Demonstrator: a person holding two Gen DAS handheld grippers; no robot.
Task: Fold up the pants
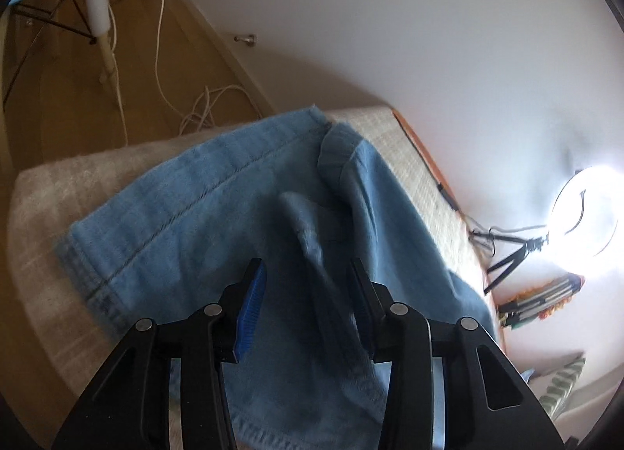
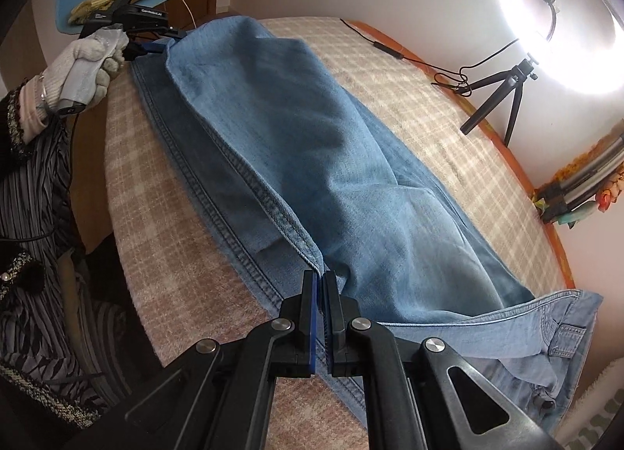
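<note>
Denim pants (image 2: 312, 146), limp and weighty, sprawl along the plaid blanket (image 2: 448, 99); my right gripper (image 2: 320, 278) pinches their stitched seam edge, best hold, my left gripper (image 1: 308, 274) gapes empty above.

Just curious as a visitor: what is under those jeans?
Under the jeans lies a beige checked blanket, showing on both sides. An orange edge peeks out beyond it. What the blanket covers beneath cannot be seen.
</note>
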